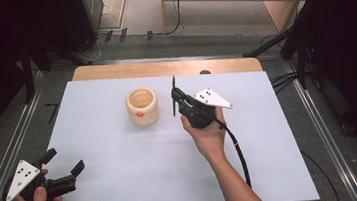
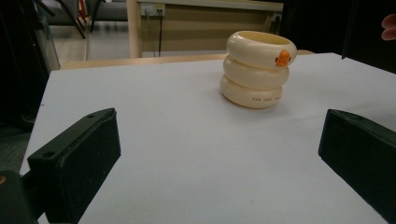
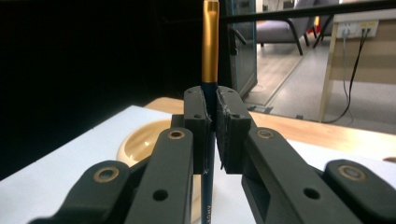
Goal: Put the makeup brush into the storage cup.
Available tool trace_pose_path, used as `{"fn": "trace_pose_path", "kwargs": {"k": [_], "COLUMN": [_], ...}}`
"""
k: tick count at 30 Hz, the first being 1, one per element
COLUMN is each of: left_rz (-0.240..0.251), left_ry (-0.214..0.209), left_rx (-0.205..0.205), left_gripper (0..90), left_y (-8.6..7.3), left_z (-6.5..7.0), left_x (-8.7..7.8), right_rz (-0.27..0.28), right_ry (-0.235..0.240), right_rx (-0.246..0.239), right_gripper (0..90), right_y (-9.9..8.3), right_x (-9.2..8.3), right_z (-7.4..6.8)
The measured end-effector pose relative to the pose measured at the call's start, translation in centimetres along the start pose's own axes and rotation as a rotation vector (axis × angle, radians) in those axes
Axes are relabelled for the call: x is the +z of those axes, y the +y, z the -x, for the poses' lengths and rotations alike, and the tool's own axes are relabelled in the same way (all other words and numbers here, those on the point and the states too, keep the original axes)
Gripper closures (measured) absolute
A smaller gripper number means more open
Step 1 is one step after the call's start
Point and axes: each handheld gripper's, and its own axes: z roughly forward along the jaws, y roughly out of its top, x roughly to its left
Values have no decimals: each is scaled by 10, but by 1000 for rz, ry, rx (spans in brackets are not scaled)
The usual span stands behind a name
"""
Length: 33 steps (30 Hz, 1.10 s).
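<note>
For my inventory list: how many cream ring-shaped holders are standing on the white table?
1. The cream holder stands near the table's far middle, just left of the right hand-held gripper, which clamps a dark pen. Nothing seems to hide another.

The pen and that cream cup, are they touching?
Apart. The high view shows the pen, held upright in the right gripper, with bare table between it and the cream cup.

The right claw (image 3: 211, 116) clamps an upright brush (image 3: 210, 42) beside the cream holder (image 3: 140, 142).
</note>
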Motion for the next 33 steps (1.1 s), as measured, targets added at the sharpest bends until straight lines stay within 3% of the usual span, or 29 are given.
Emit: {"fn": "trace_pose_path", "kwargs": {"k": [4,33], "left_rz": [0,-4], "left_ry": [-1,-2], "left_rx": [-1,0], "left_gripper": [0,0], "left_y": [0,0], "left_z": [0,0], "left_x": [0,1], "right_rz": [23,43], "right_ry": [10,67], "right_rx": [-6,-27], "right_gripper": [845,846], "right_y": [0,18], "right_x": [2,32], "right_z": [-1,-20]}}
